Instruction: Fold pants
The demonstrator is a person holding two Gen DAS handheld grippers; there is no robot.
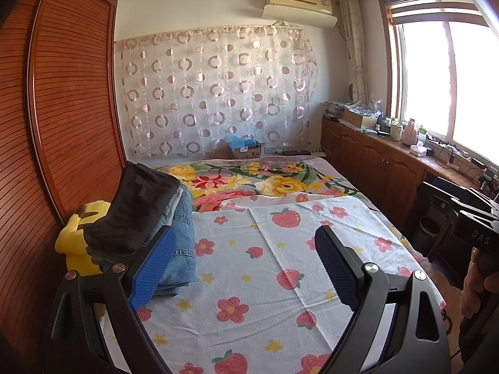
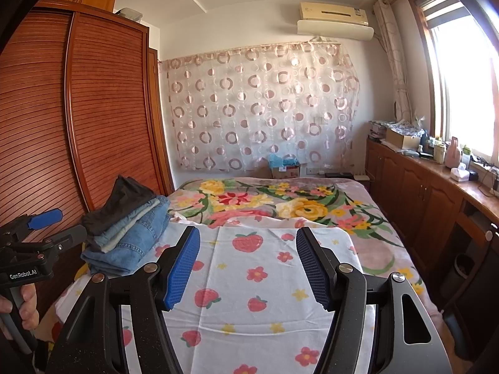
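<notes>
A bed (image 2: pixel 368 237) fills the middle of the room, running from the near edge to the far wall, where a sheer curtain with ring patterns (image 1: pixel 215 93) hangs. A strawberry-and-flower sheet (image 1: pixel 249 280) covers the bed's near half and a large floral blanket (image 2: pixel 280 199) its far half. A slatted wooden wardrobe (image 2: pixel 103 118) stands along the left, and low wooden cabinets (image 1: pixel 374 162) run under the window on the right.

The pants lie folded in a stack (image 2: pixel 124 233) on the near left edge of the bed, just beside the wardrobe: blue jeans (image 1: pixel 184 233) below, a dark pair (image 1: pixel 137 205) on top. A yellow plush toy (image 1: pixel 78 233) sits left of the stack.

The left gripper (image 1: pixel 246 268) hovers over the sheet with its jaws spread wide and nothing between them; its left finger appears next to the jeans. The right gripper (image 2: pixel 248 268) is over the sheet too, jaws apart and empty. A hand (image 2: pixel 21 308) grips the left tool's handle.
</notes>
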